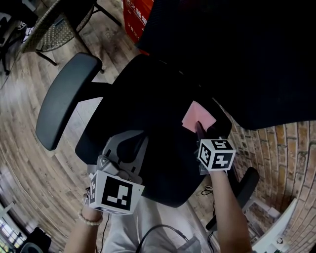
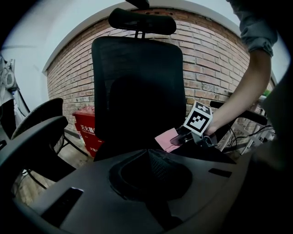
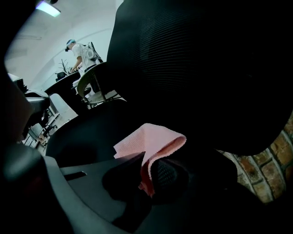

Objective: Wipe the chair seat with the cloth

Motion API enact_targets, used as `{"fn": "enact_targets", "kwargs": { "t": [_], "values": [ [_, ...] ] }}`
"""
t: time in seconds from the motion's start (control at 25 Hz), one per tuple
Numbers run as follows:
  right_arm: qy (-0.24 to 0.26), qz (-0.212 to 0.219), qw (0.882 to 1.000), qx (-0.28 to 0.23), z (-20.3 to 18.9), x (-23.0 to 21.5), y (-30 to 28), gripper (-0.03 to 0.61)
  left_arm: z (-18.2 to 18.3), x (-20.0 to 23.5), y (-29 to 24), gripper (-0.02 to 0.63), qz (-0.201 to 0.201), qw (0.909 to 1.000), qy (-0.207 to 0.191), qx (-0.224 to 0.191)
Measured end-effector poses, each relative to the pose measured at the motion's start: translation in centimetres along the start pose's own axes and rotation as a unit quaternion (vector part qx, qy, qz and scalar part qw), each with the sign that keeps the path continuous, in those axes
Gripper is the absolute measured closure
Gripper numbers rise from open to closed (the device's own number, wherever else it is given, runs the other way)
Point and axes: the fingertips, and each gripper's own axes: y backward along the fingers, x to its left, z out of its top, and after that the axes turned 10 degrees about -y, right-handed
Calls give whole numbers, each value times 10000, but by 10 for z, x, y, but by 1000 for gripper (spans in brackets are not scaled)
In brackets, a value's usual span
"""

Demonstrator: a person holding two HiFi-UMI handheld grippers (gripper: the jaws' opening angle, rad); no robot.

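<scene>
right gripper clamped on pink cloth at chair seat rear-right edge, tight against backrest, seat's left side open, left gripper closed, empty, at front edge, cloth's fold shows only in right gripper view

right gripper reaches over the black seat, its jaws closed on the near edge of a pink cloth that lies flat on the seat just ahead of it; the backrest rises beyond and to its right

left gripper is low over the seat's front edge, well apart from the cloth, its jaw tips looking closed

an armrest lies out to its left, a red box far ahead, over the wood floor
</scene>
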Motion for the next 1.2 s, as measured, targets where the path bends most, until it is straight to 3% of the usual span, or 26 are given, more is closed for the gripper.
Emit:
{"fn": "enact_targets", "kwargs": {
  "t": [0.4,0.64,1.2],
  "values": [
    [348,683,9968,218,-42,78,10,528,-36,10,45,595,238,9992,169,291],
    [653,1108,9907,440,-79,138,20,528,-59,10,78,595,447,9967,562,388],
    [1479,2390,9533,1109,-172,297,51,528,-96,17,136,595,847,9918,813,502]
  ]
}}
